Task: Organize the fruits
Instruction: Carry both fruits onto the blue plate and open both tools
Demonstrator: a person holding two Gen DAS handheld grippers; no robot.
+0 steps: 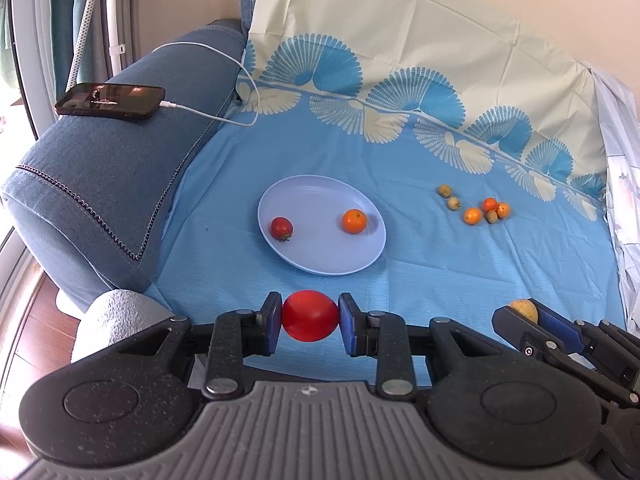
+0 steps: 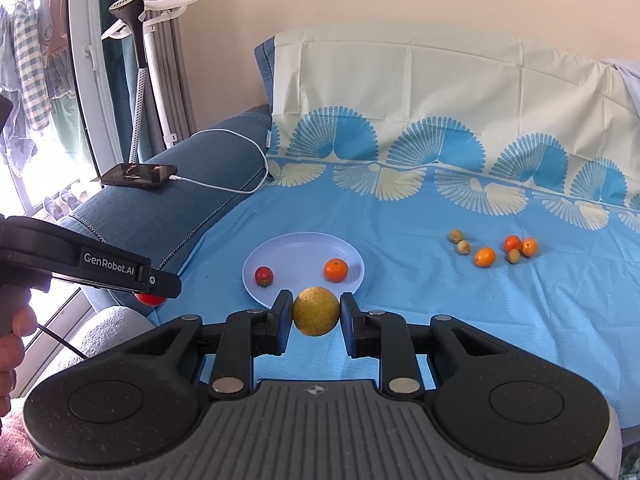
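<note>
My left gripper [image 1: 310, 316] is shut on a red tomato [image 1: 310, 315], held above the blue sheet just short of the pale blue plate [image 1: 304, 196]. On that plate lie a small red tomato [image 1: 281, 228] and an orange [image 1: 354, 221]. My right gripper [image 2: 316, 311] is shut on a yellow-green round fruit [image 2: 316, 311], in front of the plate's [image 2: 296, 246] near rim. In the left wrist view that gripper [image 1: 524, 312] sits at the lower right. To the right of the plate, several small orange and green fruits [image 1: 478, 209] lie loose on the sheet.
A phone [image 1: 110, 101] on a white charging cable [image 1: 224, 80] rests on the blue sofa arm at the left. A patterned cloth covers the seat and backrest. A garment steamer stand [image 2: 140, 60] is beside the window. A hand [image 2: 12, 344] holds the left gripper's handle.
</note>
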